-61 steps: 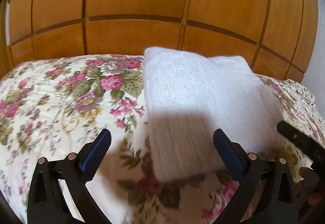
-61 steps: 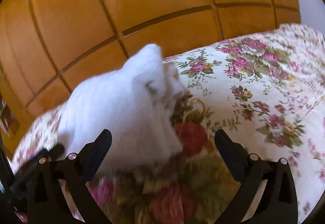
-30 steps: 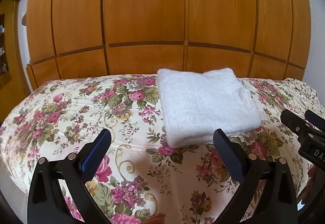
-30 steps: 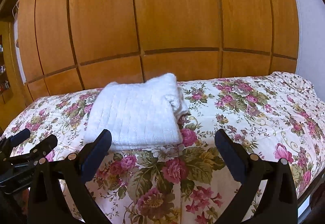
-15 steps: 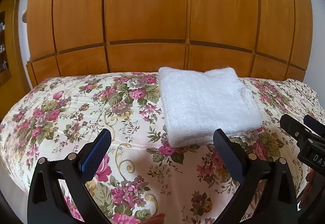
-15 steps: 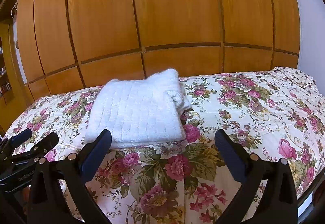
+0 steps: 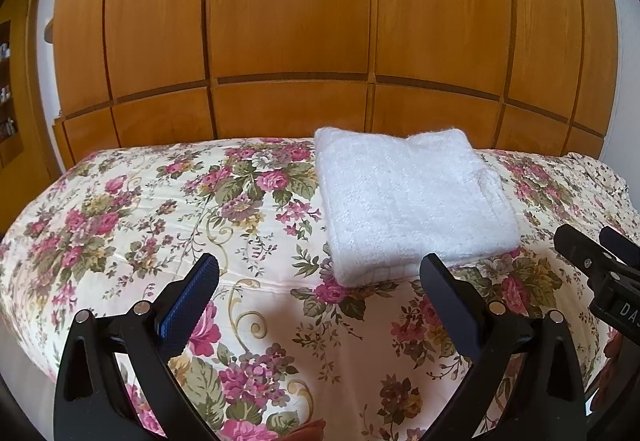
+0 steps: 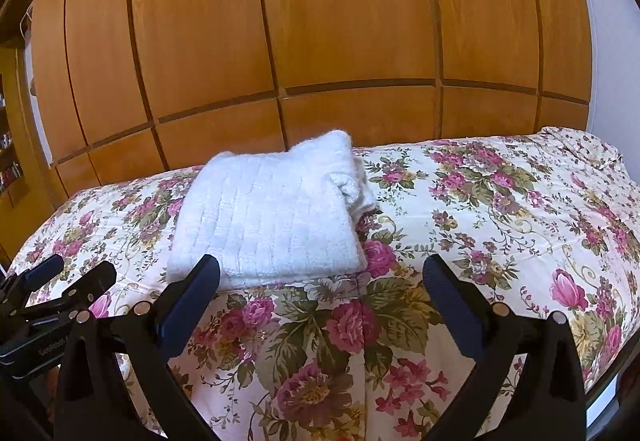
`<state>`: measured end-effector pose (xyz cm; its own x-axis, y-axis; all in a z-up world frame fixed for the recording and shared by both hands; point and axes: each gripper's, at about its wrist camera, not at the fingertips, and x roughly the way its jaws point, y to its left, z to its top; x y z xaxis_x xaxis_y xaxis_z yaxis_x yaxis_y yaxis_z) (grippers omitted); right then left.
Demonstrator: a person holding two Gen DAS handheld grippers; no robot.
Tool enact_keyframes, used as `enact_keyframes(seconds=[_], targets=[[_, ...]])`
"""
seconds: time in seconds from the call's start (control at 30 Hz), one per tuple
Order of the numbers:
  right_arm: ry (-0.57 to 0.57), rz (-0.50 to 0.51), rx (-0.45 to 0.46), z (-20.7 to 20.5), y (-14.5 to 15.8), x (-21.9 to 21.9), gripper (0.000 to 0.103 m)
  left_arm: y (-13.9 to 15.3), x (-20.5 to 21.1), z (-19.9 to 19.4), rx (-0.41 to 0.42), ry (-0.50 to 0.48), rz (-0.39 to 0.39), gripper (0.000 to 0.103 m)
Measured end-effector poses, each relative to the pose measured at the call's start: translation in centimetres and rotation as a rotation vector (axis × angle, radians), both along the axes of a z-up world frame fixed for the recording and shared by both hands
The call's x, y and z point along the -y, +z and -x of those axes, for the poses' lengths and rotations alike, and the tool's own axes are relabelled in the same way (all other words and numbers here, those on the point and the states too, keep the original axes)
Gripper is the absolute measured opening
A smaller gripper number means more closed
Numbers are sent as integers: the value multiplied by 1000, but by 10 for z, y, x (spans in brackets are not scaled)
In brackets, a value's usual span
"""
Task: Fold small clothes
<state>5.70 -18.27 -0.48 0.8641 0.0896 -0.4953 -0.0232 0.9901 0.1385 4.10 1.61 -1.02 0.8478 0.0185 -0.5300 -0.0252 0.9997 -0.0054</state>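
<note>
A white knitted garment [image 7: 412, 201] lies folded in a neat rectangle on the floral bedspread [image 7: 160, 225]. It also shows in the right wrist view [image 8: 272, 217], with a small rolled edge at its far right corner. My left gripper [image 7: 319, 283] is open and empty, held back from the garment's near edge. My right gripper [image 8: 320, 281] is open and empty, just short of the garment's near right corner. Each gripper shows at the edge of the other's view.
A wooden panelled wardrobe [image 7: 288, 41] stands behind the bed. The bedspread [image 8: 500, 225] stretches bare to the right of the garment. A wooden shelf [image 7: 8, 101] stands at far left. A white wall [image 8: 608, 41] is at right.
Both grippers have pulled back and up from the folded garment, which now lies flat and still. In the last half second there is almost no movement.
</note>
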Motion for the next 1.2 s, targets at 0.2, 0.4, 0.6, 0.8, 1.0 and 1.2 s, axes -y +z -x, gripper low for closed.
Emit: enact_keyframes(seconds=[0.2, 0.4, 0.6, 0.8, 1.0, 1.2], targets=[[1, -1, 0, 0, 0, 1, 101, -2, -1, -1, -10, 3, 1, 99], [1, -3, -7, -1, -2, 2, 101, -3, -1, -1, -9, 11, -3, 99], [4, -7, -12, -1, -3, 3, 101, -4, -2, -2, -20, 8, -2, 99], [4, -8, -16, -2, -3, 2, 101, -3, -1, -3, -13, 10, -8, 99], [6, -10, -23, -3, -5, 3, 101, -1, 6, 1, 5, 6, -50, 99], [3, -13, -32, -4, -8, 3, 101, -2, 12, 1, 10, -7, -72, 99]])
